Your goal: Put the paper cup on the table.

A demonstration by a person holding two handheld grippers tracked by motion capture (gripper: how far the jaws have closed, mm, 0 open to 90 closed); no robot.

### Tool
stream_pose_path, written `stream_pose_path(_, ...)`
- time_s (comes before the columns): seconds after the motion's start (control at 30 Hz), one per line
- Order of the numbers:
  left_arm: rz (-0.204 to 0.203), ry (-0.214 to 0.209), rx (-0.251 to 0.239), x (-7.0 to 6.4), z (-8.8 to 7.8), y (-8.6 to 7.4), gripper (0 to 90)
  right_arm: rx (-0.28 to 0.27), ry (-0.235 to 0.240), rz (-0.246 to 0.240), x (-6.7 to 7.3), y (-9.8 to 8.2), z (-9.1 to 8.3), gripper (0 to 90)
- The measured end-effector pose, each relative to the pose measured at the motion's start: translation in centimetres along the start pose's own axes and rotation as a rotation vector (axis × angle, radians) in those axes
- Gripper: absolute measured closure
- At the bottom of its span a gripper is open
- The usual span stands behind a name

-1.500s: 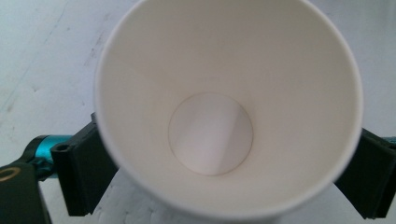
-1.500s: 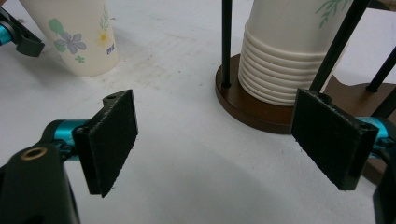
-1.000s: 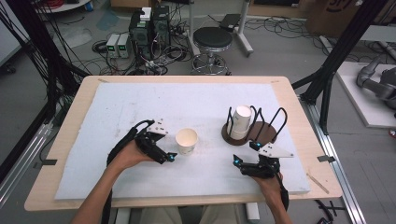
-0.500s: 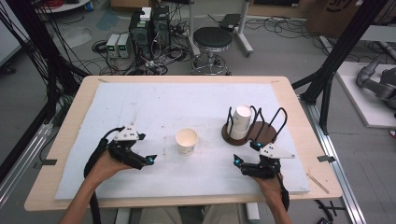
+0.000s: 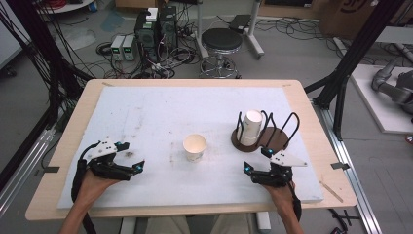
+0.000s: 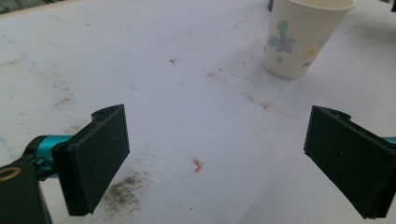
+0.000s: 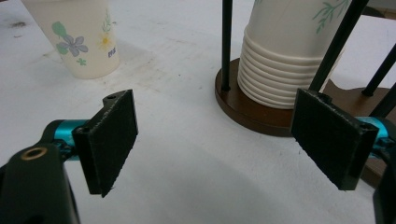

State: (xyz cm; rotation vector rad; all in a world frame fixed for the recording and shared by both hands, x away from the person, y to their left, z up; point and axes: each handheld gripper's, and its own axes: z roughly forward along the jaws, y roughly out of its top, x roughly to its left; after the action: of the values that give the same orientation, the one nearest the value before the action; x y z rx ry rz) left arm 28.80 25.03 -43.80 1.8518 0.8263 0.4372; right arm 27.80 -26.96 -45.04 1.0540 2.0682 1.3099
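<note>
A: How are the jaws standing?
B: Both are gaping wide, gripping nothing. The left gripper [image 5: 130, 157] and right gripper [image 5: 256, 159] are resting low on the stained white mat [image 5: 160, 112].
A: And the paper cup [image 5: 195, 147]?
B: It's sitting upright between them, apart from both. A cup stack [image 5: 251, 127] is standing in the wire rack [image 5: 287, 139].
A: Beyond?
B: The wooden table [image 5: 63, 141] is edging the mat; a stool [image 5: 221, 41] and cables [image 5: 160, 51] are lying behind.

robotics lab: bare floor strewn with cables [image 5: 160, 53], computer towers [image 5: 155, 27], round stool [image 5: 221, 41], black frame struts [image 5: 355, 53], padded table [image 5: 73, 114].
</note>
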Motion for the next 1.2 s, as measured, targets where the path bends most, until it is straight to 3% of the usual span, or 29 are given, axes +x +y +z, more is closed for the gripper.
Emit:
stream_pose_path(0.17, -0.036, 0.047, -0.055, -0.1, -0.4, -0.9, 6.7, -0.013, -0.006, -0.006, 0.0, 0.0, -0.1, 15.4)
stream_pose_path(0.3, -0.034, 0.082, -0.075, -0.3, -0.4, -1.5, 6.7, -0.012, -0.005, 0.0, 0.0, -0.1, -0.1, 15.4)
stream_pose_path(0.6, -0.047, 0.097, -0.087, -0.1, -0.3, -2.5, 6.7, -0.005, -0.008, 0.006, 0.0, 0.0, -0.1, 15.4)
stream_pose_path(1.2, -0.053, 0.103, -0.116, -0.1, -0.5, -2.7, 10.2, -0.014, -0.025, 0.001, 0.1, -0.1, -0.1, 15.4)
